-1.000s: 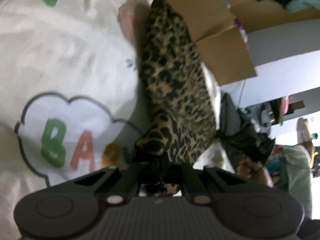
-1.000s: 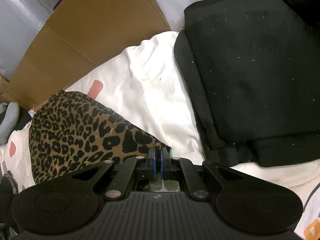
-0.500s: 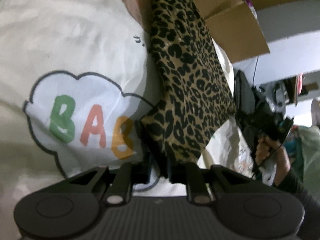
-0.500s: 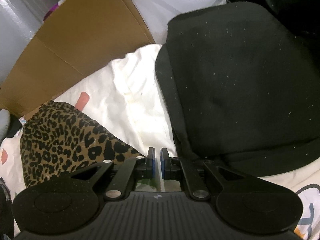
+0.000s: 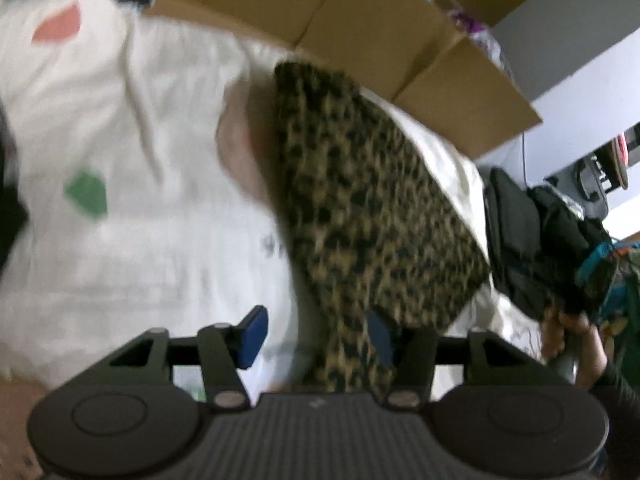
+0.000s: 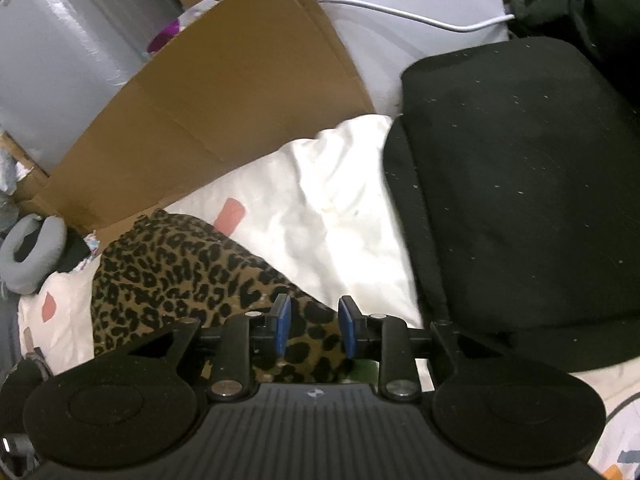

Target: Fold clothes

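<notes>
A folded leopard-print garment [image 5: 368,208] lies on a white patterned bedsheet [image 5: 140,152]. My left gripper [image 5: 316,332] is open, and the garment's near corner hangs loosely between its blue pads. In the right wrist view the same garment [image 6: 172,276] lies to the left, and my right gripper [image 6: 314,328] is open just above its near corner, gripping nothing. A folded black garment [image 6: 520,200] lies on the sheet [image 6: 340,208] to the right.
Brown cardboard boxes [image 5: 360,20] stand behind the bed, also in the right wrist view [image 6: 224,104]. A grey neck pillow [image 6: 28,252] lies at the left. A white cable [image 6: 400,12] runs along the wall. A hand with the other gripper and dark clothes [image 5: 560,248] are at the right.
Both grippers have opened and let go of the leopard garment, which now lies flatter on the sheet. The left camera has swung, and the view is blurred.
</notes>
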Available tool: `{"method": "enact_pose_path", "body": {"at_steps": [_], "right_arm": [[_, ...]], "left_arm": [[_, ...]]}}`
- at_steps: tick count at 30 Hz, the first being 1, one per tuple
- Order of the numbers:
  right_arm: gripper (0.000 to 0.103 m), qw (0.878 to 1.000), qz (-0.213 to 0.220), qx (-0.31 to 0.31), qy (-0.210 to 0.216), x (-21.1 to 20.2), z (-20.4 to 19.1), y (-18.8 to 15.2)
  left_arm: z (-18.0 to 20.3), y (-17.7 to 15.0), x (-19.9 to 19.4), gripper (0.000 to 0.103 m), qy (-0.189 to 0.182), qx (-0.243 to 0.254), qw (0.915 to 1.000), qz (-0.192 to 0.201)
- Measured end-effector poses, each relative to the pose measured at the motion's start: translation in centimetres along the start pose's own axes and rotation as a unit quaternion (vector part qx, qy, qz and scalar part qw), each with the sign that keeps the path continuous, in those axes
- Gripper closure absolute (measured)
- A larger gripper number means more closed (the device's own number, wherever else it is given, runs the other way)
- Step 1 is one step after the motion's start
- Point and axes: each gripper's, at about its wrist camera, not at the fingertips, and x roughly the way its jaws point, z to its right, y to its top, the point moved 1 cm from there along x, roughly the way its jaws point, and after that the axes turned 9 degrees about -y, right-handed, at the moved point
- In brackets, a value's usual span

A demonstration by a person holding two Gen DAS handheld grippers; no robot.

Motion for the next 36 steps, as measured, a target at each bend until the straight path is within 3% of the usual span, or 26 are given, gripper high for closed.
{"method": "enact_pose_path", "body": {"at_steps": [2, 5, 12, 18, 22, 25, 27, 31, 34, 36], "right_arm": [[0.065, 1.0, -0.001, -0.01, -0.001, 0.0, -0.4, 0.0], [0.058, 1.0, 0.002, -0.027, -0.01, 0.1, -0.8, -0.1], [0.058, 0.994, 0.019, -0.087, -0.068, -0.1, -2.3, -0.7], [0.058, 0.988, 0.013, -0.101, -0.12, 0.4, -2.2, -0.7], [0.056, 0.988, -0.007, -0.104, -0.116, 0.6, -2.0, -0.4], [0.047, 0.986, -0.008, -0.119, -0.115, 0.6, -2.5, -0.3], [0.034, 0.986, 0.002, -0.127, -0.109, 0.3, -2.9, -0.2], [0.031, 0.987, 0.016, -0.128, -0.093, 0.0, -3.4, 0.3], [0.031, 0.989, 0.019, -0.126, -0.075, 0.1, -3.7, 0.6], [0.031, 0.99, 0.023, -0.126, -0.062, 0.1, -4.1, 0.8]], "left_arm": [[0.8, 1.6, 0.3, 0.03, 0.019, 0.01, 0.9997, 0.007], [1.9, 3.7, 1.1, 0.029, 0.036, 0.022, 0.999, 0.015], [4.3, 7.5, 4.0, 0.021, 0.044, 0.053, 0.9974, 0.021], [6.4, 8.9, 7.1, 0.021, 0.069, 0.102, 0.9923, -0.017], [7.1, 10.4, 8.2, 0.019, 0.08, 0.109, 0.9903, -0.031], [7.9, 11.7, 8.6, 0.017, 0.095, 0.125, 0.9874, -0.021], [8.3, 12.7, 8.9, 0.017, 0.099, 0.125, 0.9871, -0.018], [9.7, 14.8, 9.7, 0.018, 0.104, 0.133, 0.9856, -0.008], [10.4, 16.6, 10.5, 0.024, 0.101, 0.128, 0.9867, -0.005], [10.9, 17.6, 11.0, 0.034, 0.097, 0.13, 0.9868, 0.009]]}}
